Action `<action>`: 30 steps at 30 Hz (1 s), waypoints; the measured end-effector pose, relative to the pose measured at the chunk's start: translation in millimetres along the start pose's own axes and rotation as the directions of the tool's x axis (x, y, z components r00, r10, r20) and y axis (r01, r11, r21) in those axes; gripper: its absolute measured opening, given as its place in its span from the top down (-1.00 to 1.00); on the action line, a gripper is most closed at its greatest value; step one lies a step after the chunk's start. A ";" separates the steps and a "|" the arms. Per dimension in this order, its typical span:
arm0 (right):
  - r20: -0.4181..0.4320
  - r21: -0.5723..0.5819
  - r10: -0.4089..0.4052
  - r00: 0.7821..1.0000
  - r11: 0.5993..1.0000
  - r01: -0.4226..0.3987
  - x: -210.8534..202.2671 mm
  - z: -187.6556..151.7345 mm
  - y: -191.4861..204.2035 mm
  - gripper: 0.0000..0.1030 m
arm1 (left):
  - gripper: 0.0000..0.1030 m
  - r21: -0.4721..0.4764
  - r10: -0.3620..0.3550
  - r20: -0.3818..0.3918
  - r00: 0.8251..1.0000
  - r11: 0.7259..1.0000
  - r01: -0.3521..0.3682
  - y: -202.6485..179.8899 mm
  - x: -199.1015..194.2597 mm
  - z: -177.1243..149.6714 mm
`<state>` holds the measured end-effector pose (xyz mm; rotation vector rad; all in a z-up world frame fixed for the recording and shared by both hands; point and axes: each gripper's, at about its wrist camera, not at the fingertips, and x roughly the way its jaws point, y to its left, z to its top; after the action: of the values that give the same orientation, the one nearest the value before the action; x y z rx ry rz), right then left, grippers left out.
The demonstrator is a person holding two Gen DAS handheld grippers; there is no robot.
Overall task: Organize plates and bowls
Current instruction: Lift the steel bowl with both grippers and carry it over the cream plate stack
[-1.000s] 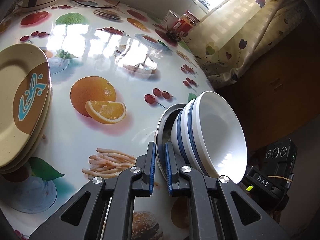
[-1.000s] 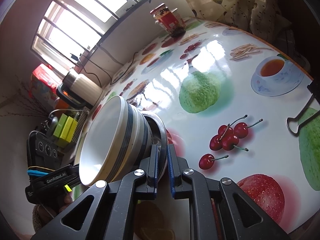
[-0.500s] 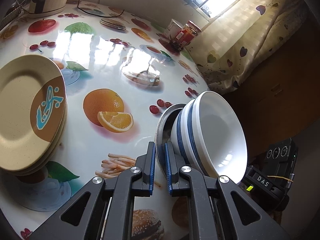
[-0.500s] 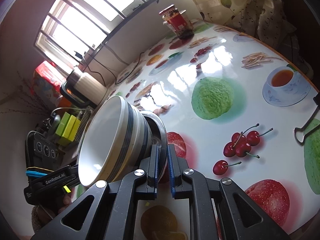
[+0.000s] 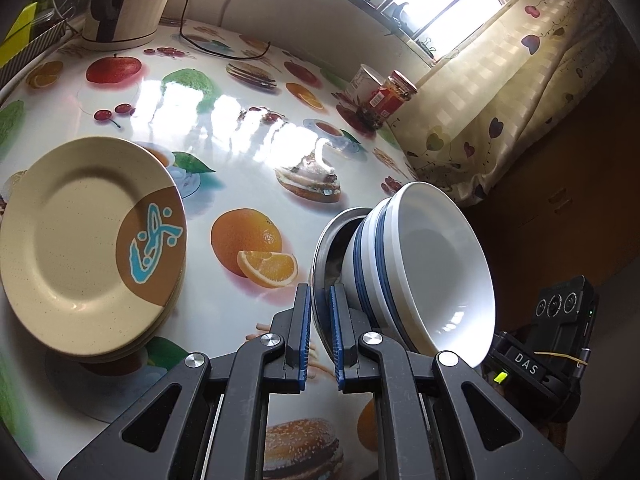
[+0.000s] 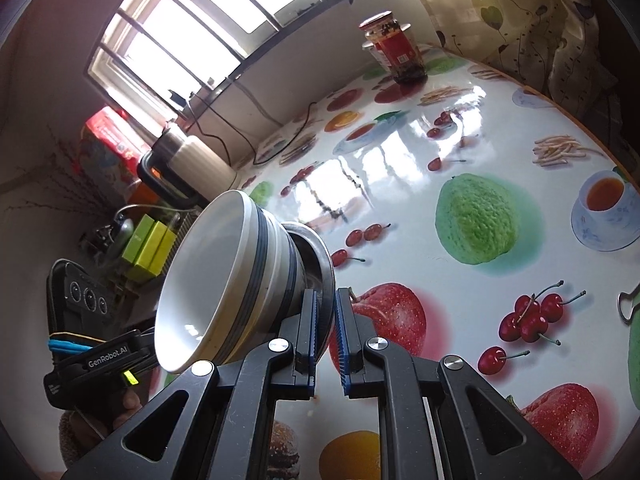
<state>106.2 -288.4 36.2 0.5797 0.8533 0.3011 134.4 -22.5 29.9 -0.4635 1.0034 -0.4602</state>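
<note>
Lifting the bowl stack higher, clear of the surface (image 5: 248,148).
Left tongs (image 5: 320,328) and right tongs (image 6: 325,334) pinched the steel bowl (image 5: 326,248) holding two white bowls (image 5: 432,272); plate stack (image 5: 80,240) came closer.

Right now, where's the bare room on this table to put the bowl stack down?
Free: the wide middle of the table, between the plate stack and the jars. Crowded: the far corner by the kettle and its cord. Both tongs, left and right, grip the bowl stack.
</note>
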 end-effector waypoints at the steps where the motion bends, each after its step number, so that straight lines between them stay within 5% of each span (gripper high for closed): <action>1: -0.003 -0.002 0.003 1.000 1.000 -0.003 1.8 0.5 1.6 0.79 | 0.83 -0.003 0.004 0.003 1.000 1.000 -0.004 1.6 -1.6 0.5; 30: -0.065 -0.076 0.038 0.997 0.996 -0.043 40.9 12.1 43.7 0.79 | 0.84 -0.074 0.051 0.063 0.997 0.996 -0.046 33.6 -32.0 12.2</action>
<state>140.4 -238.3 42.9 0.5177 0.8876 0.3891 135.4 24.7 38.4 -0.5144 0.9693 -0.3641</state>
